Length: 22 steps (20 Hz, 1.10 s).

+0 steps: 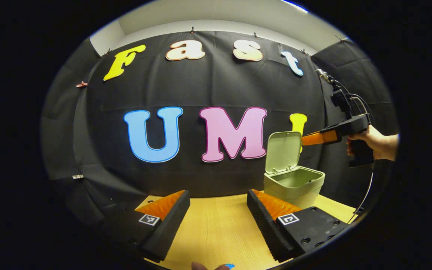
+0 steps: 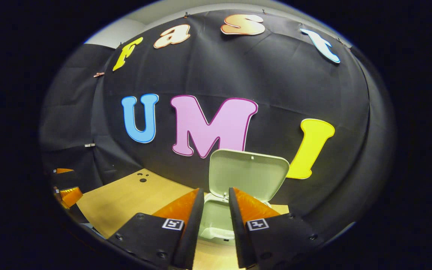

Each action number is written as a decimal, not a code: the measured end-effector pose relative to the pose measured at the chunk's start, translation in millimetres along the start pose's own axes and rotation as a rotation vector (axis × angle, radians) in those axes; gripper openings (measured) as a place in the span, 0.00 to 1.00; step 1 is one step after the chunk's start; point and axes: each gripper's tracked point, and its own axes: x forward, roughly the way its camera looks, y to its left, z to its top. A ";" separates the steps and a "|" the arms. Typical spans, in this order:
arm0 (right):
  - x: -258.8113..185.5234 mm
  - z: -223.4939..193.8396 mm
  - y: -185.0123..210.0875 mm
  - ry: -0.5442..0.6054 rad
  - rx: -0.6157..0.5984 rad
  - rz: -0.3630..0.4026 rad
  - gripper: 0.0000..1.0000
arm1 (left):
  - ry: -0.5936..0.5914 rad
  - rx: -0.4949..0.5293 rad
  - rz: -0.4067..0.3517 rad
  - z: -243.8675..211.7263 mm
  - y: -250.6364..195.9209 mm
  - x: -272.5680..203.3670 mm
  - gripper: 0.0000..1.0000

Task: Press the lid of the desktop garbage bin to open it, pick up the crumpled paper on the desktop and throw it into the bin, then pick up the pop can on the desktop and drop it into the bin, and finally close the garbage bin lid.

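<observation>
Garbage bin (image 1: 294,184) at the tabletop's (image 1: 216,228) far edge, lid (image 1: 283,151) up. Right gripper (image 2: 216,210) above it, fingers narrowly apart, empty; left gripper (image 1: 218,210) wide apart, empty.

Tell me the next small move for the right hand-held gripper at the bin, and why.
Probably push the raised lid forward and down onto the garbage bin. The right hand-held gripper sits near lid height, fingers narrowly apart with nothing between them. I cannot see inside well enough to confirm the paper and can are in.
</observation>
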 end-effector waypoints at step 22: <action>-74.2 -78.7 86.3 0.057 0.146 0.089 0.93 | 0.413 -0.034 -0.038 -190.7 -9.8 -38.1 0.99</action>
